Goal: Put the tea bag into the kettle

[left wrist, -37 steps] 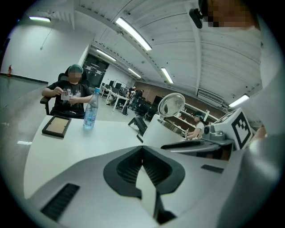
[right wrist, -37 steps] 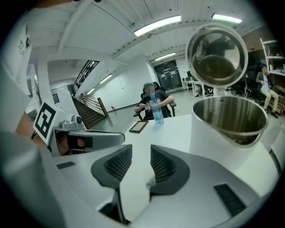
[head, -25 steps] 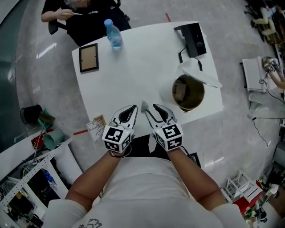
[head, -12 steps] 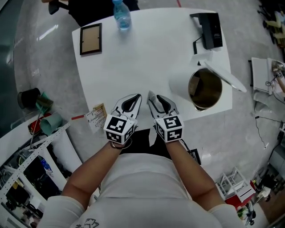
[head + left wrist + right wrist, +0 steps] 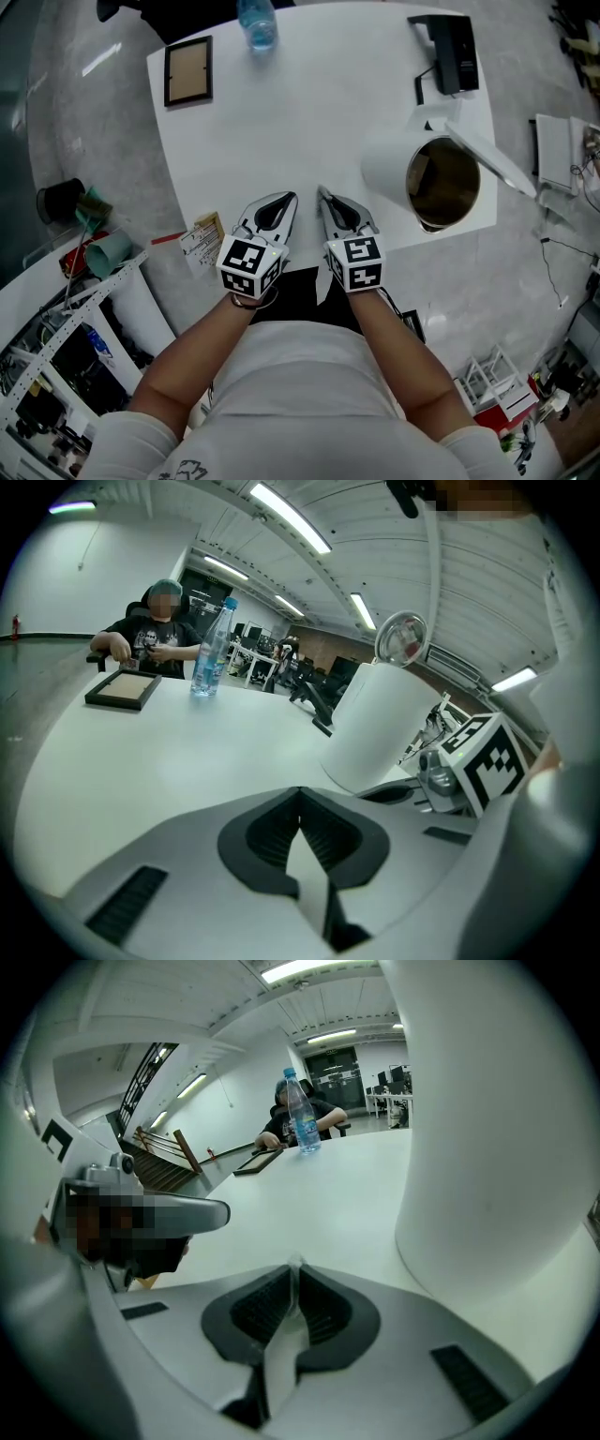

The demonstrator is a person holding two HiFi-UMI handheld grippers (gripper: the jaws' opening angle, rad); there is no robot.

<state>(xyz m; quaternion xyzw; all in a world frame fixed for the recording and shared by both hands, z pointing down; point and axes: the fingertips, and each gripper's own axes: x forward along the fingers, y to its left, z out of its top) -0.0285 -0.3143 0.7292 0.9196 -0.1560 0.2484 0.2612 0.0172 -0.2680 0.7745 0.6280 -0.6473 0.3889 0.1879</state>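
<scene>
the right gripper (image 5: pixel 294 1274) is clenched on the tea bag (image 5: pixel 294 1262), its jaws having just been closing. only a thin pale sliver of the bag pokes out above the dark pads; the rest is hidden between them. in the head view the bag is too small to make out at the gripper's tip, which is over the near part of the white table (image 5: pixel 281 122). whether the tip touches the table cannot be told. the left gripper (image 5: pixel 287 198) is just beside it, jaws pressed together with nothing between them. the pale wedge under its pads is only table showing through.

the kettle (image 5: pixel 389 169) stands on the table's right side, near the right gripper but apart from it. its lid (image 5: pixel 487 155) is swung open and the brownish inside is in view. in the right gripper view its white wall fills the right side and its top is cut off. a black base (image 5: pixel 455 52) sits behind it. at the far edge a picture frame (image 5: pixel 187 70) lies flat, and a water bottle (image 5: pixel 255 19) is cut off by the top of the head view. a seated person (image 5: pixel 155 635) beyond the table shows properly only in the gripper views.
</scene>
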